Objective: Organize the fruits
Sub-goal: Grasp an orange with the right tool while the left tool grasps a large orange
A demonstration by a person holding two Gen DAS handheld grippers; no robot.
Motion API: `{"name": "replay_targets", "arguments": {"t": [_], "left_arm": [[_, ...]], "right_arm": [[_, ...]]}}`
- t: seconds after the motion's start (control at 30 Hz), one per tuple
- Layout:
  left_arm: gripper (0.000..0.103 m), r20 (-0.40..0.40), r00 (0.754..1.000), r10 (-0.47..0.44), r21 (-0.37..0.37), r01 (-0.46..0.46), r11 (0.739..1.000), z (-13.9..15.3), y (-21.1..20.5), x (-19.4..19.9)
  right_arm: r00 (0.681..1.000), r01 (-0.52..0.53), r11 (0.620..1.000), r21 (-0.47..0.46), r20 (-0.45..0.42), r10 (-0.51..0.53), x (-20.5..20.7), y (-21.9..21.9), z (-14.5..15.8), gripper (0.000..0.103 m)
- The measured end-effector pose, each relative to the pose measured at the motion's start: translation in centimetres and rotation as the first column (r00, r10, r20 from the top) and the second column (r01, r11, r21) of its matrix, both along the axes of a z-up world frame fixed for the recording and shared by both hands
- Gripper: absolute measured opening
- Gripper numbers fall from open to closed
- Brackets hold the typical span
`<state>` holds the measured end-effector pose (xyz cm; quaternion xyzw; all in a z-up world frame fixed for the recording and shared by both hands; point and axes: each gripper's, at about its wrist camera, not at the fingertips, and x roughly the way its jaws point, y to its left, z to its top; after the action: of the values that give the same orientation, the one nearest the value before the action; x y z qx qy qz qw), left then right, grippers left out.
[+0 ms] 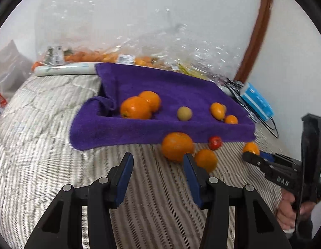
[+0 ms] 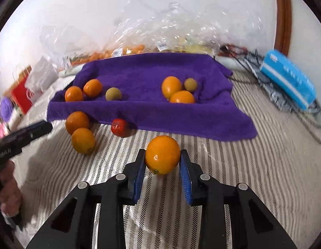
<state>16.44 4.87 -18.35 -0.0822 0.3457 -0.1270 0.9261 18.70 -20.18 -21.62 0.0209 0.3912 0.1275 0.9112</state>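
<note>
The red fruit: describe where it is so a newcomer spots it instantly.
Find the purple towel spread on the striped bedcover. Just off its near edge lies the red fruit, beside two oranges. It is the only red one, and smaller than both.

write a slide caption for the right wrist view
Right gripper clamps an orange on the striped bedding, near the purple towel.

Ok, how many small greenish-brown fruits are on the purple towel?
2. One greenish-brown fruit sits beside the left pair of oranges; the other behind the right-hand oranges. Towel folds could hide more.
</note>
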Motion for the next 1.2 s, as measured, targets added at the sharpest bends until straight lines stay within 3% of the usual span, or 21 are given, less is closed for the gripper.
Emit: {"name": "replay_targets", "arguments": {"t": [0.1, 0.23, 0.67, 0.73, 1.0, 1.2], "left_arm": [[0.048, -0.012, 1.000, -0.013, 0.010, 0.013, 1.000, 0.0, -0.8, 0.3], [0.048, -0.051, 0.999, -0.009, -0.030, 0.008, 1.000, -0.1, -1.4, 1.7], [0.046, -0.095, 0.995, 0.028, 0.095, -0.019, 0.995, -1.2, -4.6, 4.3], [0.042, -0.101, 0.995, 0.027, 0.077, -0.019, 0.997, -1.2, -4.6, 4.5], [0.041, -0.101, 0.995, 0.013, 0.010, -0.012, 1.000, -1.2, -3.7, 4.4], [0.041, -0.097, 0.995, 0.017, -0.012, -0.018, 1.000, -1.2, -3.4, 4.3]], "right_arm": [[0.999, -0.032, 0.999, 0.034, 0.008, 0.031, -0.1, 0.1, 0.1, 0.032], [0.998, -0.055, 0.997, 0.052, 0.032, 0.053, -0.6, -0.1, 0.4, 0.032], [0.998, -0.047, 0.998, 0.028, 0.036, 0.046, -0.7, -0.4, 0.5, 0.032], [0.998, -0.047, 0.999, 0.024, 0.036, 0.046, -0.7, -0.4, 0.5, 0.032], [0.999, -0.035, 0.998, 0.043, 0.009, 0.034, -0.3, -0.7, 0.1, 0.032], [0.999, -0.042, 0.993, 0.110, 0.004, 0.042, -0.2, -1.3, 0.1, 0.032]]}}
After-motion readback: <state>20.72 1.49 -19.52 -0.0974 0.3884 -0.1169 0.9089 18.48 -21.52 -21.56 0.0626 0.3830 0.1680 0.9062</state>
